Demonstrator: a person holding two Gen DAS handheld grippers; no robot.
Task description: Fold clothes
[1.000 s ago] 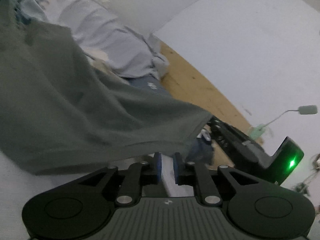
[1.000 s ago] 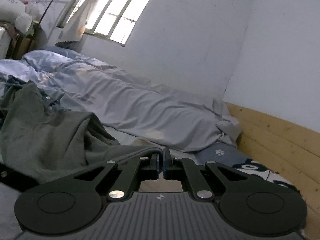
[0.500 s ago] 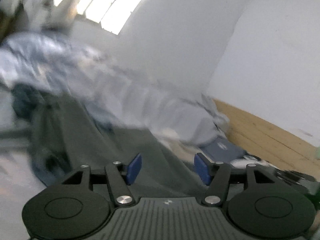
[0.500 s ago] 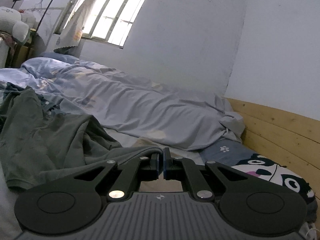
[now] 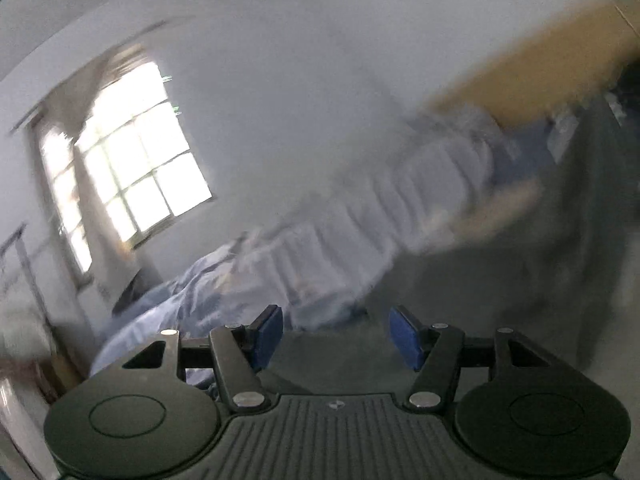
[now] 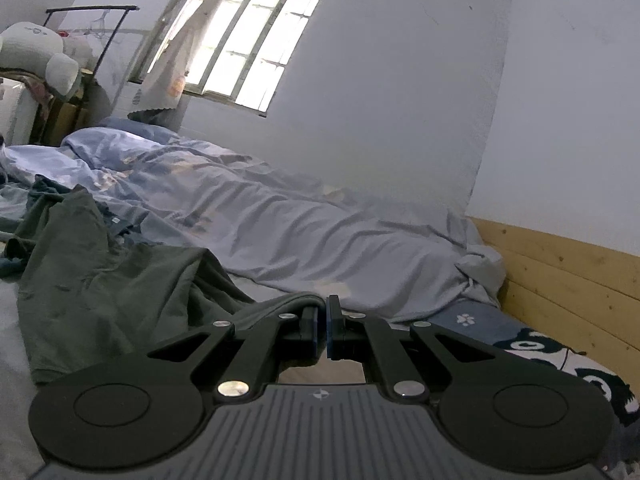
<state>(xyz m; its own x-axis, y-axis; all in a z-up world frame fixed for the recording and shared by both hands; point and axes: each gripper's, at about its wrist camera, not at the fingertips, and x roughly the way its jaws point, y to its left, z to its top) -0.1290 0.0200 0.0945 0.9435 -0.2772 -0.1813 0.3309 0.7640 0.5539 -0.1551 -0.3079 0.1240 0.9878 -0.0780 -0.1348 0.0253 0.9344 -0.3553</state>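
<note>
The right gripper [image 6: 322,326] stays clamped on an edge of the dark green garment [image 6: 108,284], its blue pads pressed together with a fold of the cloth bunched between them, just as it was a second ago. The garment trails away to the left across the bed, rumpled, with its far end lying over a darker blue-green piece of clothing near the pale blue duvet [image 6: 304,240]. Compared with the earlier right wrist pictures, the view now sits a little lower and further right, so the panda-print pillow [image 6: 560,360] beside the wooden headboard [image 6: 568,276] shows more fully. The left gripper [image 5: 336,338] has changed the most: a second ago its jaws were nearly closed just under the garment's hem; half a second ago they had already spread, and now they stand wide apart with nothing between the blue pads [image 5: 266,334]. Its view is tilted and heavily smeared by motion, turned away from the hem toward the window [image 5: 132,160] and the wall, with the duvet running diagonally across the picture. A grey-green blur at the right of that view may be the garment, but the smear makes it impossible to be sure. The window [image 6: 248,36] and its tied curtain [image 6: 172,68] are sharp in the right wrist view.
</note>
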